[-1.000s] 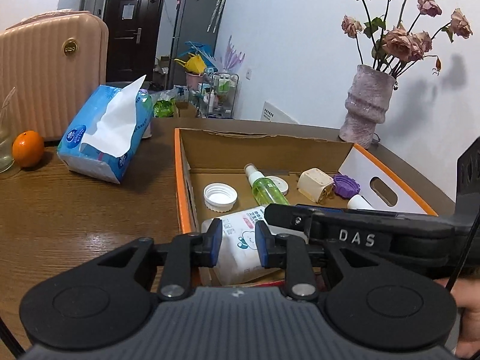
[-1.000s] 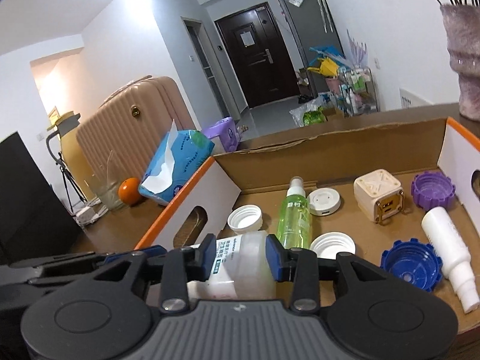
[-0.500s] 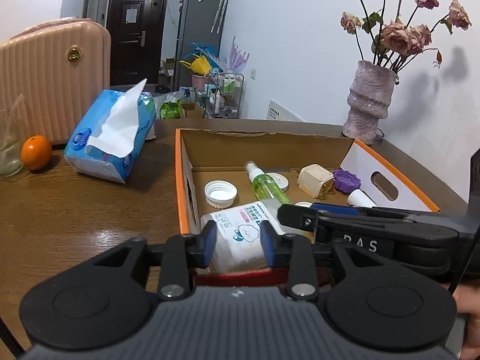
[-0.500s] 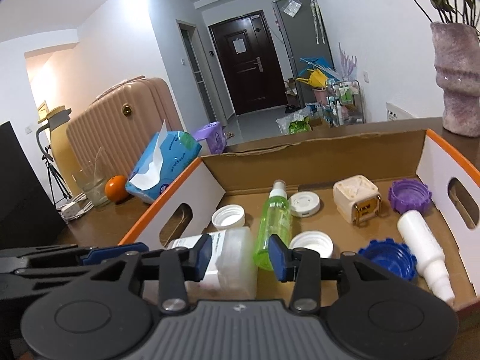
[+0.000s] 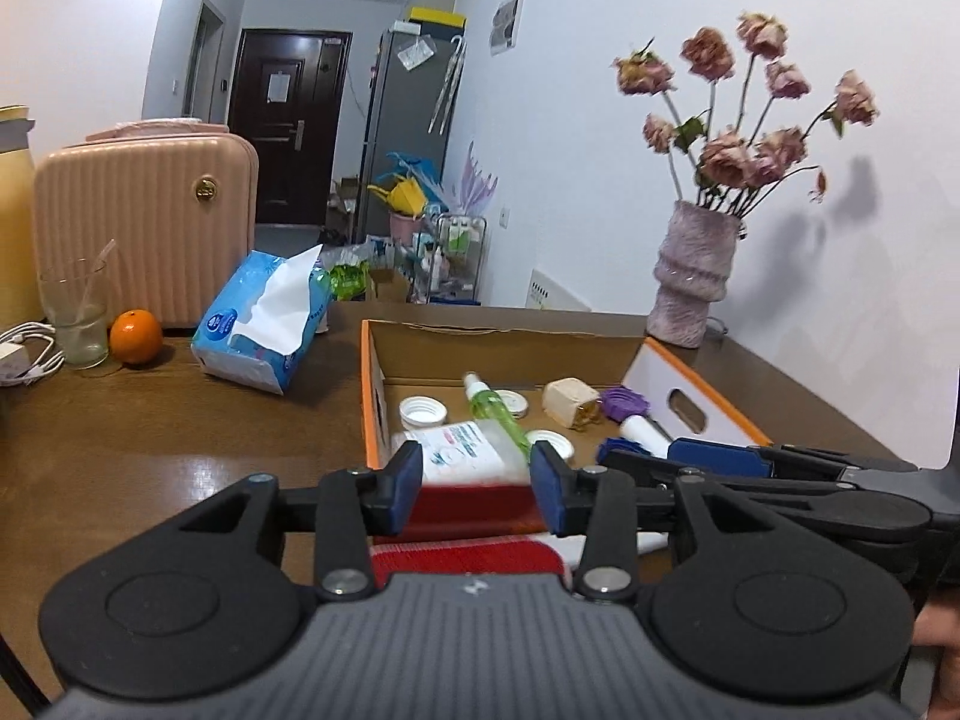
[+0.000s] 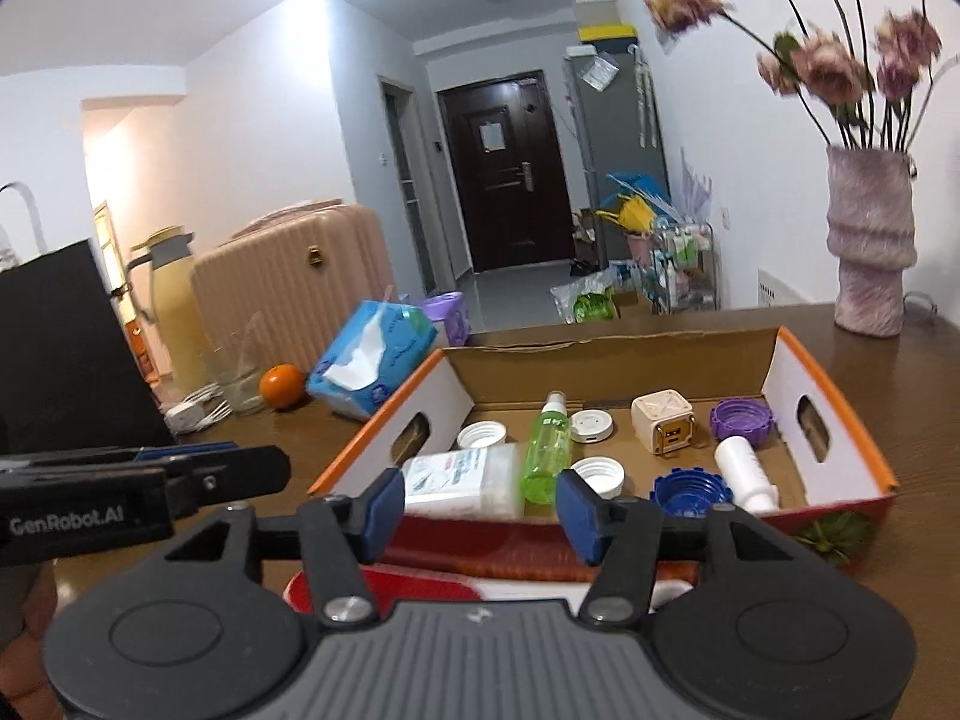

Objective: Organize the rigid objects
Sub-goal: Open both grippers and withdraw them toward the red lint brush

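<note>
- A small flat with white walls, a dark door at the end of a hallway, and a brown wooden table [image 5: 180, 438] in the foreground
- On the table stands an open cardboard box [image 6: 606, 360] with orange-edged side flaps and hand-holes
- Inside the box, at its near left, lies a clear flat container [image 6: 462, 477] with a white printed label; just beside it on the right lies a green spray bottle [image 6: 547, 450], nozzle pointing to the far wall
- Also in the box: three white caps [image 6: 482, 435], a cream cube-shaped item [image 6: 665, 425], a purple cap [image 6: 741, 418], a blue cap [image 6: 690, 489] and a white bottle [image 6: 744, 474] lying on its side
- The left gripper [image 5: 474, 483] hangs in front of the box's near edge, jaws opening, with nothing pressed between the blue pads; the container shows beyond the gap
- The right gripper [image 6: 477, 510] also sits before the near edge, jaws opening and empty, pads apart from everything
- Each gripper appears at the edge of the other's view, side by side
- Left of the box lie a blue tissue pack [image 5: 264, 318], an orange [image 5: 135, 337] and a drinking glass [image 5: 75, 315], with a pink suitcase [image 5: 144, 228] behind
- A mottled vase [image 5: 693, 276] of faded roses stands at the far right corner of the table, near the box
</note>
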